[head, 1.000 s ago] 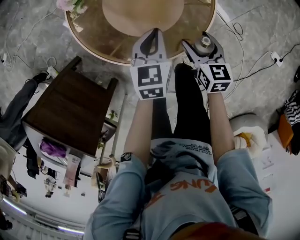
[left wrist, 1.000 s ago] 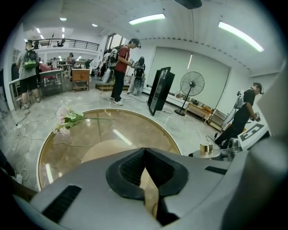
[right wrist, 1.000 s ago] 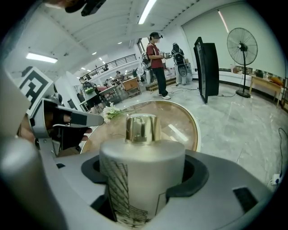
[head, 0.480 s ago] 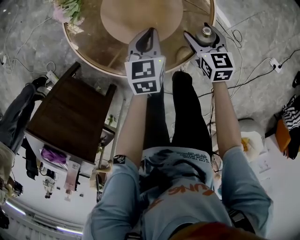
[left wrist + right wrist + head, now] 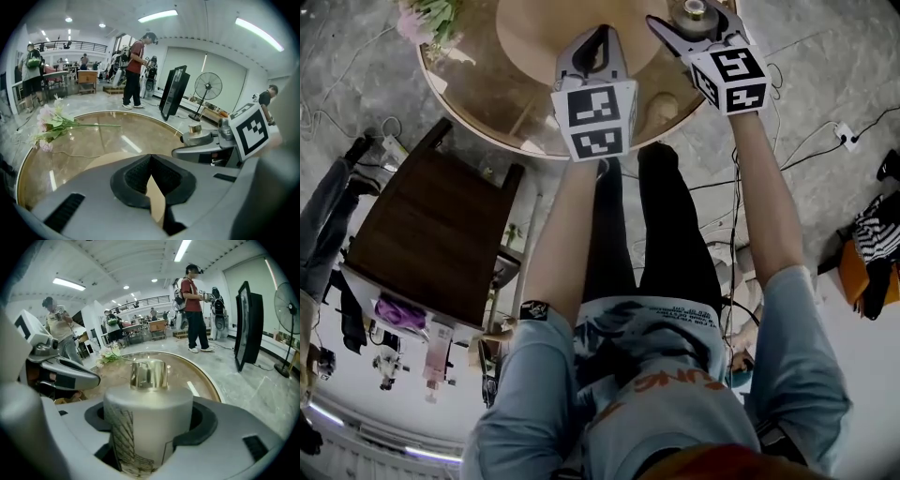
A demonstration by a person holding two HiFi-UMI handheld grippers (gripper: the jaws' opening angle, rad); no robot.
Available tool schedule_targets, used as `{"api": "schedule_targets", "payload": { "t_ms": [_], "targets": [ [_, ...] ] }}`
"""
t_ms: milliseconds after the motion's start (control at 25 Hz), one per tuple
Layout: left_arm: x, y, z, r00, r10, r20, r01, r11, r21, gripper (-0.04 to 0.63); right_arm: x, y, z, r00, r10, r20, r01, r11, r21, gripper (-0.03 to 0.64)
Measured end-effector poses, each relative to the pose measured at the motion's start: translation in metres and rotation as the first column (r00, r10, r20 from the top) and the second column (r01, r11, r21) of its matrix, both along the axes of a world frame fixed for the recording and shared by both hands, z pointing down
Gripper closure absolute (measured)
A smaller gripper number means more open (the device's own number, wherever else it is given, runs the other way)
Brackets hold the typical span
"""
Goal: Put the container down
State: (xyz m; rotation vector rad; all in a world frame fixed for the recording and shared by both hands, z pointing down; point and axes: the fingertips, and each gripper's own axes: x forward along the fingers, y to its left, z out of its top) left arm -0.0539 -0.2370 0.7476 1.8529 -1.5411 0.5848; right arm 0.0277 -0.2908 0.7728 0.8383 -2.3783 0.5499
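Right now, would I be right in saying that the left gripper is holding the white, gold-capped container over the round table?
Not quite: it is the right gripper that is holding the white, gold-capped container over the round table, as the right gripper view shows. The left gripper is shut and empty.

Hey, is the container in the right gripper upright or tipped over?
Upright. The container stands vertical, clamped between the jaws of the right gripper, with its gold cap pointing straight up.
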Motion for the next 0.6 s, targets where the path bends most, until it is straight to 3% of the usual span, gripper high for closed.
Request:
{"api": "schedule_targets", "payload": {
  "t_ms": [240,440,600],
  "targets": [
    [-0.004,-0.013,0.002,0.999,0.035,0.041,-0.036,0.999,0.011,0.569,-0.029,-0.027,0.009,0.996,-0.085,-0.033,0.087,0.995,0.044,0.258],
    [-0.010,-0.021,0.002,0.999,0.033,0.041,-0.034,0.999,0.020,0.569,-0.035,-0.042,0.017,0.996,-0.076,-0.044,0.079,0.995,0.062,0.258],
    [-0.012,-0.025,0.000,0.993,0.071,0.092,-0.075,0.997,0.035,0.569,-0.038,-0.054,0.017,0.998,-0.053,-0.022,0.055,0.997,0.057,0.258]
  ]
}}
